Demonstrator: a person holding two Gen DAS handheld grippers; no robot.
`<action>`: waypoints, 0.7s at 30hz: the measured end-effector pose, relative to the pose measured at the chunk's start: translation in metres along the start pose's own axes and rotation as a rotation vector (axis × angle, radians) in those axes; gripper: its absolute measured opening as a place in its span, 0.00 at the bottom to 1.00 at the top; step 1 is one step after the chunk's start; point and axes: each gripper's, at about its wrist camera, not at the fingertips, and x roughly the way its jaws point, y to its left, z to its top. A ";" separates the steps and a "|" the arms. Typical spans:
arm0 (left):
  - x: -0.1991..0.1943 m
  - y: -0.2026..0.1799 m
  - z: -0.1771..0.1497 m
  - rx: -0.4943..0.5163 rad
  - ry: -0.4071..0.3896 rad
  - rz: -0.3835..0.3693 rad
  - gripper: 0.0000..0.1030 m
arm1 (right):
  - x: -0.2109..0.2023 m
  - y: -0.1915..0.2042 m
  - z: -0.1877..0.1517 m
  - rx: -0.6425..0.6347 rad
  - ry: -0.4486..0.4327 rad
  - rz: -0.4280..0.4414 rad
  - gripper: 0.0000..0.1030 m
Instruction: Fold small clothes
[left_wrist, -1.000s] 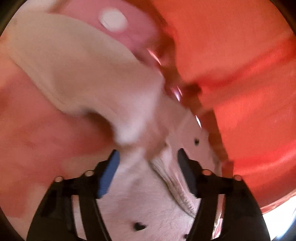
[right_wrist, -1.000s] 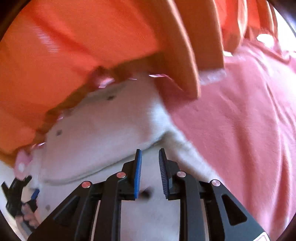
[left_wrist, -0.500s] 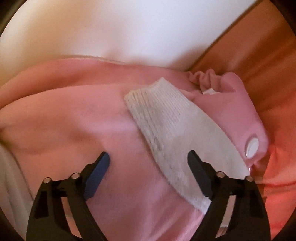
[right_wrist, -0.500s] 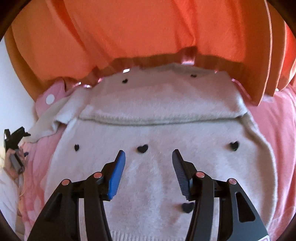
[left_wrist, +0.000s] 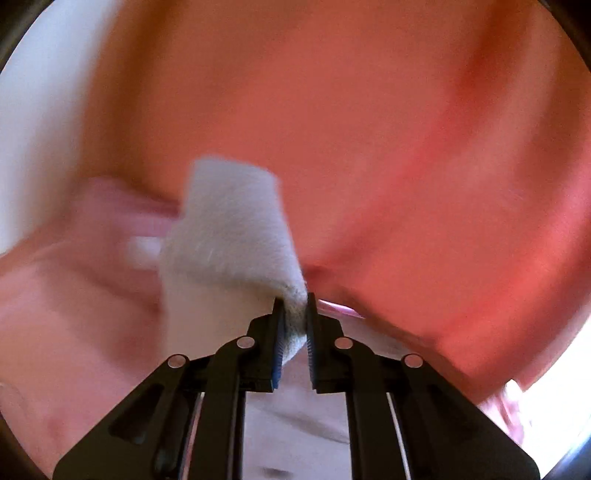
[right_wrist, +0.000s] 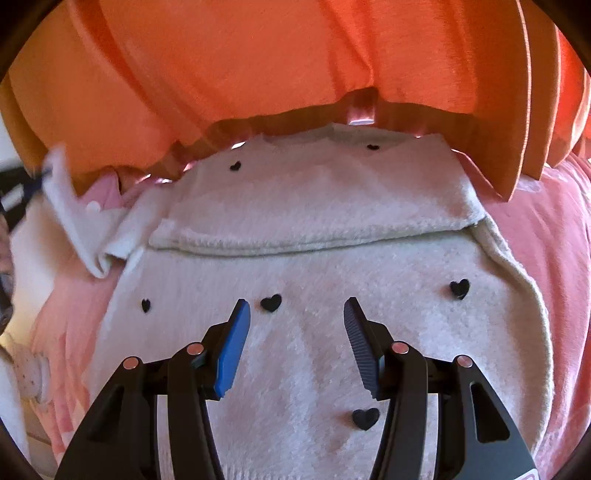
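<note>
The left gripper (left_wrist: 293, 314) has just been closing, and now its fingers (left_wrist: 277, 332) pinch the white knit sleeve (left_wrist: 229, 236) of the little sweater. A thin bit of the sleeve is squeezed between the two fingers. The rest of the sleeve sticks up and away from the gripper, and it looks blurry. Behind it is blurry pink and orange cloth.

The right gripper (right_wrist: 295, 317) has been opening, and its fingers (right_wrist: 232, 347) are apart with nothing between them. It hangs over the white sweater (right_wrist: 314, 258), which lies flat on a pink blanket (right_wrist: 546, 258). The sweater has small black hearts (right_wrist: 270, 302) on it. Its top part is folded down across the body, so a long folded edge runs from side to side. An orange cloth (right_wrist: 277, 66) hangs in folds behind the sweater and covers its far edge.

In the right wrist view, the sleeve is lifted up at the left side of the sweater, where the left gripper (right_wrist: 37, 177) holds its end. A pink piece with white dots (right_wrist: 99, 195) lies beside it
</note>
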 end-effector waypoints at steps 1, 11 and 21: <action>0.007 -0.032 -0.013 0.032 0.025 -0.052 0.11 | 0.000 -0.002 0.001 0.006 -0.001 -0.002 0.51; 0.078 -0.064 -0.172 0.018 0.348 0.018 0.54 | 0.009 -0.060 0.024 0.097 0.024 -0.058 0.57; 0.079 0.059 -0.133 -0.244 0.301 0.227 0.61 | 0.042 -0.089 0.048 0.213 -0.019 -0.026 0.60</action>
